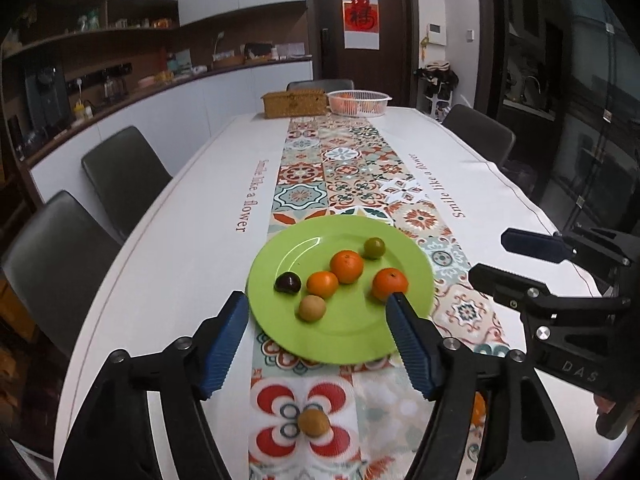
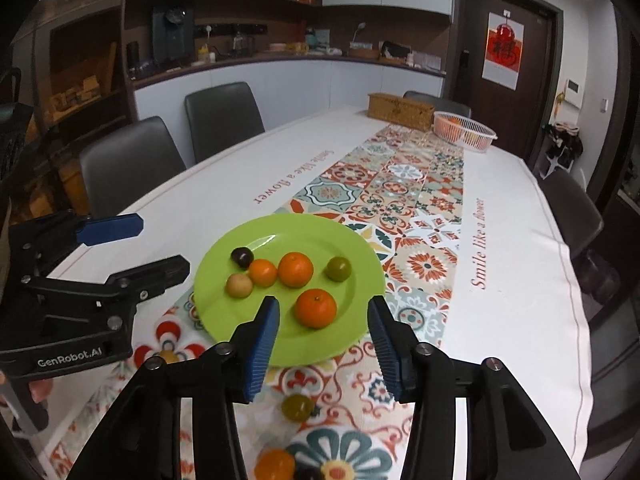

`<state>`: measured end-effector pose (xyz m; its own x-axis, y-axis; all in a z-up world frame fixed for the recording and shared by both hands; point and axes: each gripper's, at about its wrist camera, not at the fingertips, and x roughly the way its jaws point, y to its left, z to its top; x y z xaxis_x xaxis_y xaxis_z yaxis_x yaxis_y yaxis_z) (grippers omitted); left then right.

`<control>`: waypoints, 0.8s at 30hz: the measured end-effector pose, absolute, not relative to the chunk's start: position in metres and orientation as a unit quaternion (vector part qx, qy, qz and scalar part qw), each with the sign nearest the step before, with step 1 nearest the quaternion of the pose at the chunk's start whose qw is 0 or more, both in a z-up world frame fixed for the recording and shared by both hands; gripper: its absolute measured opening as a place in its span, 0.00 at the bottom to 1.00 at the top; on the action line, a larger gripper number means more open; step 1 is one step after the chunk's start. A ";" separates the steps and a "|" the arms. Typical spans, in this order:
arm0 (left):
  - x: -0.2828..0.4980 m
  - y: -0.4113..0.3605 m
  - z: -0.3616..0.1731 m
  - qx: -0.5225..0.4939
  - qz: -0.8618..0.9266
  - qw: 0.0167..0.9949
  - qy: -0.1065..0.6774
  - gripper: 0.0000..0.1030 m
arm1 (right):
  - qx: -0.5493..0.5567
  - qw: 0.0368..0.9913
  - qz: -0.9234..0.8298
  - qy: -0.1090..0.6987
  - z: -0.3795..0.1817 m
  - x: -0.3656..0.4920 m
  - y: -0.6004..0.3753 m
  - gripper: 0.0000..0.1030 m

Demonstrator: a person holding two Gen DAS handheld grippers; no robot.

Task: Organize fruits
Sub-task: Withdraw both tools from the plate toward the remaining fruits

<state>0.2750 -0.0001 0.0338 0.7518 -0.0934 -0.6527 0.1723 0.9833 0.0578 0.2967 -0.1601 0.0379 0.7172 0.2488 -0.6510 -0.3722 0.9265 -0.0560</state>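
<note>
Two hand-held grippers hovering over fruit on a long surface.

Lying down the surface's middle, a patterned runner; sitting on it, a green plate carrying three oranges, a dark plum, a green fruit and a tan fruit. Hanging just short of the plate with jaws spread and holding nothing: left hand-held gripper, right hand-held gripper. Resting on the runner nearer the cameras, off the plate: another tan fruit, a green fruit, an orange. Standing at the far end, a wicker box beside a white basket.
</note>
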 end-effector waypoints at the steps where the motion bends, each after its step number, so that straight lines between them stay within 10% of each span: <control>1: 0.270 -0.002 0.036 0.060 -0.071 0.935 0.342 0.70 | -0.092 0.923 0.169 0.333 0.040 0.290 -0.162 0.46; 24: 0.176 -0.050 0.052 0.087 -0.091 0.941 0.314 0.84 | -0.093 0.933 0.174 0.301 0.053 0.205 -0.212 0.54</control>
<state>0.1764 -0.0500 0.0516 0.7866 -0.1168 -0.6063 0.2262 0.9682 0.1068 0.2048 -0.2122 0.0530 0.7586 0.2688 -0.5936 -0.3813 0.9218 -0.0697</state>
